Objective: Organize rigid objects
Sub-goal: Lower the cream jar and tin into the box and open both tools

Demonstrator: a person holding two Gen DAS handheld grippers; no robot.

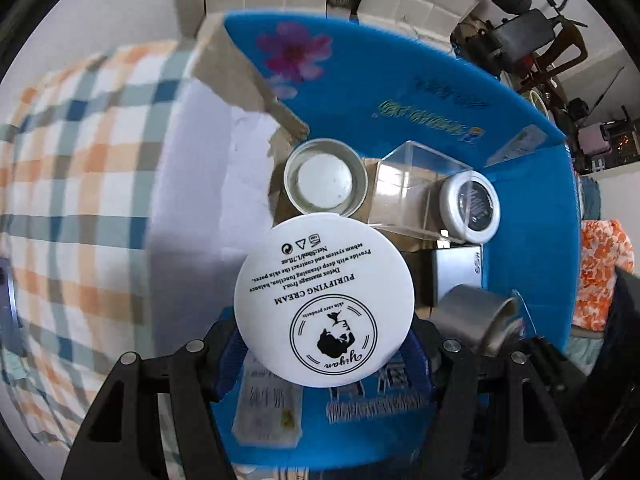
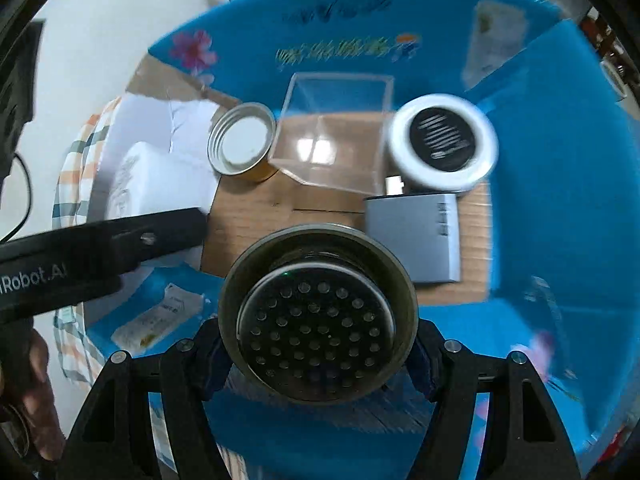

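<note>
My left gripper (image 1: 324, 354) is shut on a white cream jar (image 1: 323, 300), its printed base facing the camera, held over the open blue box (image 1: 532, 216). My right gripper (image 2: 318, 354) is shut on a round metal strainer cup (image 2: 318, 314) with a perforated bottom, held over the same blue box (image 2: 560, 200). In the box lie a gold tin lid (image 2: 242, 144), a clear plastic cube (image 2: 334, 136), a white jar with a black label (image 2: 444, 138) and a grey box (image 2: 414, 236). The left gripper and its jar (image 2: 160, 184) show at the left in the right wrist view.
The box has a cardboard floor (image 2: 256, 216) and stands on a checked cloth (image 1: 80, 184). A torn flap (image 1: 236, 72) sticks up at its left wall. A grey metal cylinder (image 1: 472, 316) shows at right in the left wrist view. Chairs and clutter (image 1: 532, 36) stand behind.
</note>
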